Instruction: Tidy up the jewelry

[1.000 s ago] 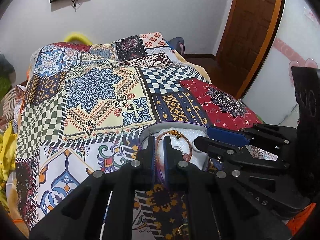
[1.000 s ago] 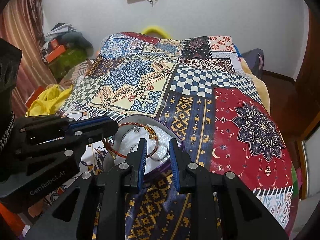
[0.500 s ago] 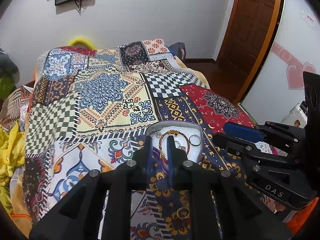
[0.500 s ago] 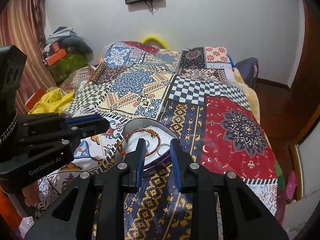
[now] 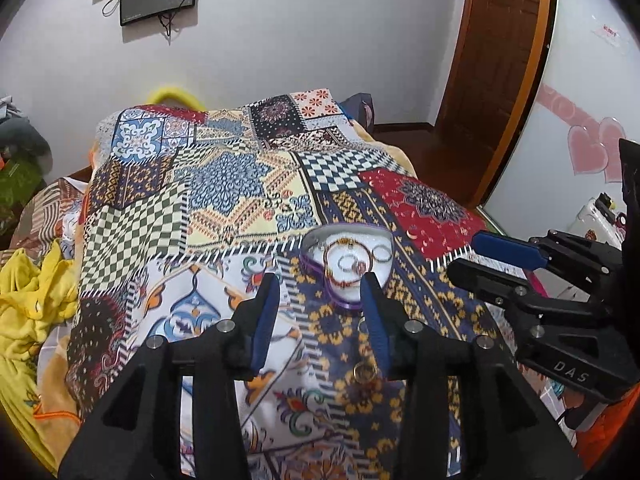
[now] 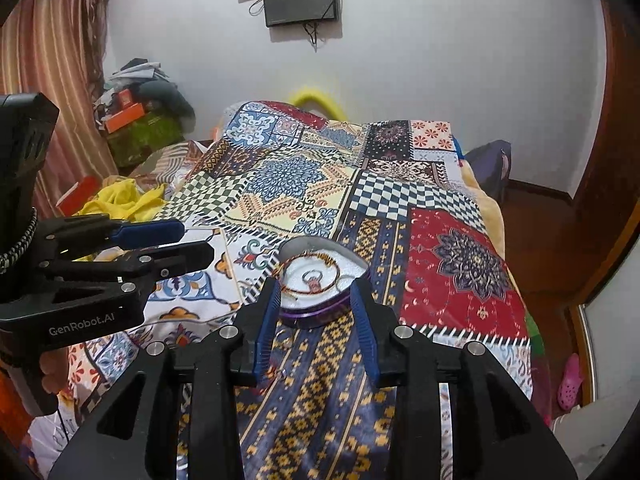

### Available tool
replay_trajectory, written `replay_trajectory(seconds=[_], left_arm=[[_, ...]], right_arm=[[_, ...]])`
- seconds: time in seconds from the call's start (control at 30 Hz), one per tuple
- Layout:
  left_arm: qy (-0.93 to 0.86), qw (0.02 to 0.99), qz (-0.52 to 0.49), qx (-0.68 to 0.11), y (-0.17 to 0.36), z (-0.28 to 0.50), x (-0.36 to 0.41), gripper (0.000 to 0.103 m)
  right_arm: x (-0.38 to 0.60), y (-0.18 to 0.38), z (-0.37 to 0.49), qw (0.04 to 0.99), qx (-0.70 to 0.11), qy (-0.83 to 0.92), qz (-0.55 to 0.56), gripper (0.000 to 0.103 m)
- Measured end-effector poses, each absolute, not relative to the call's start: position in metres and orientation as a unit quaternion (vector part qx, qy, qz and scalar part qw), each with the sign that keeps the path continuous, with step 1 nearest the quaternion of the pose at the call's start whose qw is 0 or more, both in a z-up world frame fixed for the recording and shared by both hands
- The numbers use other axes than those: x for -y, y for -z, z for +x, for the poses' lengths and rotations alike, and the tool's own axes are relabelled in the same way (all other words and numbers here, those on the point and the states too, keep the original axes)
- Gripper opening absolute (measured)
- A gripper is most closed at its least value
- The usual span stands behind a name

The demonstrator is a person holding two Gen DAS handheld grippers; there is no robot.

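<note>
Now that the beaded bracelet [image 6: 310,276] is lying in the purple heart-shaped box [image 5: 347,258] with a couple of rings, both grippers have backed off and spread wide, so that drop looks done. Left gripper [image 5: 322,316] and right gripper [image 6: 316,316] both hover empty, fingers released. One gold ring [image 5: 364,372] sits loose on the bed [image 6: 460,264], just near the box, probably next.

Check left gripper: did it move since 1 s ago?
Yes. The left gripper pulled back toward the person and up from the heart-shaped dish, which looks smaller against the patchwork bedspread. Its jaws went from shut to open.
</note>
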State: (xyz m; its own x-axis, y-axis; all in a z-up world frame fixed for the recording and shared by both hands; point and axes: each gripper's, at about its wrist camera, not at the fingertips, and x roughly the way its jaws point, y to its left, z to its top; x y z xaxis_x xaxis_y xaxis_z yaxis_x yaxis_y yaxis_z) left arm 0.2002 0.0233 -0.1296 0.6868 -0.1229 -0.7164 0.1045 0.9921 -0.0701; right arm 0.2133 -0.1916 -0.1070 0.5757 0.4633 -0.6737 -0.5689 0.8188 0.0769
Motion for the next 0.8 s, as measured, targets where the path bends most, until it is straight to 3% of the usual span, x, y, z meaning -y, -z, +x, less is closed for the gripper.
replay_trajectory(seconds=[0.8], left_arm=[[0.089,0.869,0.009,-0.487,0.217,0.176,-0.004,0.042]], right_arm=[[0.206,0.172,0.189,0.854,-0.436,-0.277,-0.066,0.033]])
